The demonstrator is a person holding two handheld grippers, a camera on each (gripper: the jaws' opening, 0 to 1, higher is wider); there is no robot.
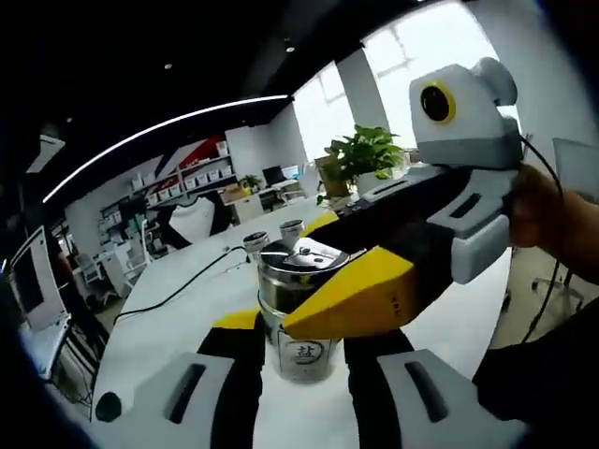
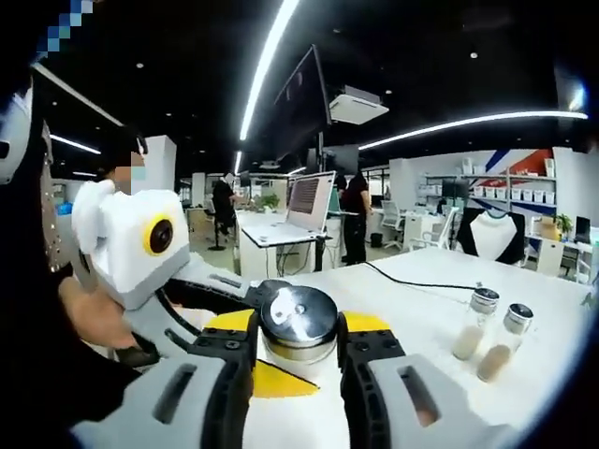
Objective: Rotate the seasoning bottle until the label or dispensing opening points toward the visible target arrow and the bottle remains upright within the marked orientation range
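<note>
In the left gripper view, a black cable [image 1: 178,292] runs across the white table [image 1: 168,327] on the left. Toward the middle, the seasoning bottle [image 1: 301,318] stands upright on the table between the left gripper's [image 1: 301,351] two black-and-yellow jaws. It has a glass body, a label with a printed character facing the camera, and a shiny metal cap. The jaws sit close on either side of the glass and look clenched on it. Behind the bottle stand two small shakers [image 1: 271,238], and farther back a potted plant [image 1: 360,159]. From the right, the right gripper [image 1: 351,295] reaches in, its yellow jaw lying across the upper part of the bottle just under the cap; a person's hand [image 1: 538,210] holds it at the far right.

In the right gripper view, the left gripper [image 2: 234,323] comes in from the left with a hand [image 2: 94,323] on it. In the middle, the bottle's metal cap [image 2: 298,318] sits right between the right gripper's [image 2: 298,360] two black jaws, which press against both sides and grasp it. A yellow jaw of the other gripper shows under the cap. To the right, two shakers [image 2: 491,346] with pale and brownish contents stand on the table [image 2: 412,299], well apart from the grippers, with the black cable [image 2: 421,281] behind them.
</note>
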